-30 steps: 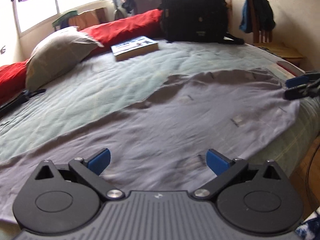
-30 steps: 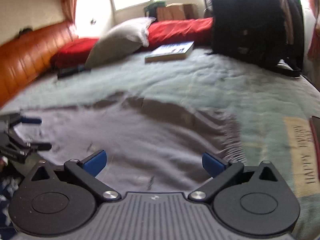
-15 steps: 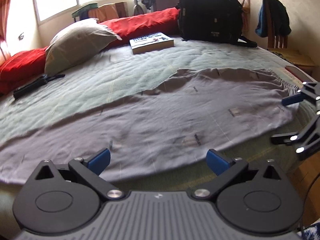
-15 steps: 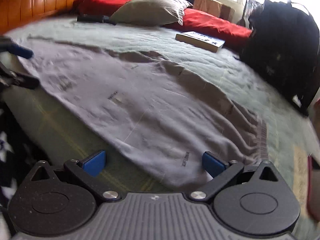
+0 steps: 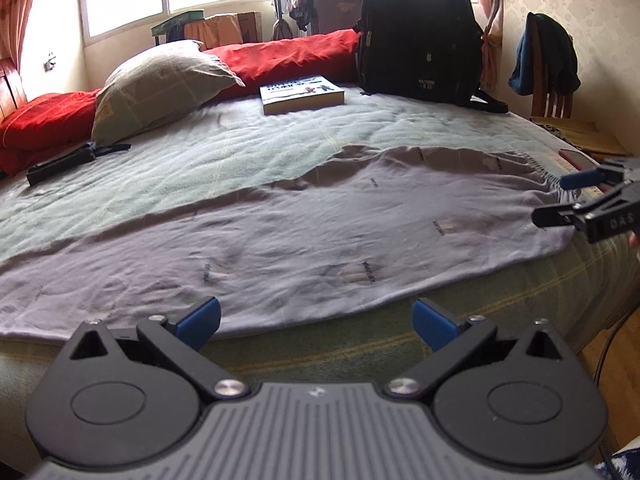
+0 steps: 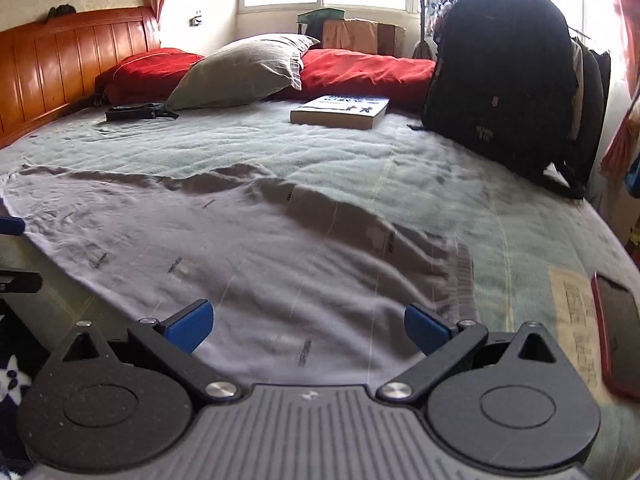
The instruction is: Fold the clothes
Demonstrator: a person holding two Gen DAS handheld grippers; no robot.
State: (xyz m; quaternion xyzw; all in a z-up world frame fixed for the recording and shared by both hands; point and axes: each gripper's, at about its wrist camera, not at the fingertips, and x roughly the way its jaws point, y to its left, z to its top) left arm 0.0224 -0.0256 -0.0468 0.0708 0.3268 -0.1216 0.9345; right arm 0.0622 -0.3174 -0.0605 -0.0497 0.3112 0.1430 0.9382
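Observation:
A grey garment (image 5: pixel 304 236) lies spread flat along the near edge of the bed, with small printed marks on it; it fills the middle of the right wrist view too (image 6: pixel 224 248). My left gripper (image 5: pixel 316 322) is open just off the bed's front edge, in front of the garment's hem, holding nothing. My right gripper (image 6: pixel 306 326) is open low over the garment's end near its ribbed hem (image 6: pixel 460 280). In the left wrist view the right gripper (image 5: pixel 568 196) shows at the far right, fingers spread beside the garment's corner.
The bed has a pale green blanket (image 5: pixel 224 160). At the back lie a book (image 5: pixel 302 94), a grey pillow (image 5: pixel 160 80), red cushions (image 5: pixel 280 56) and a black backpack (image 5: pixel 418 36). A dark strap (image 5: pixel 64 162) lies left. A red phone (image 6: pixel 618 328) sits near the right edge. A wooden headboard (image 6: pixel 60 56) stands left.
Both grippers have pulled back toward the bed's front edge and lifted a little, so more of the spread garment shows. Both stay open, and the garment lies still.

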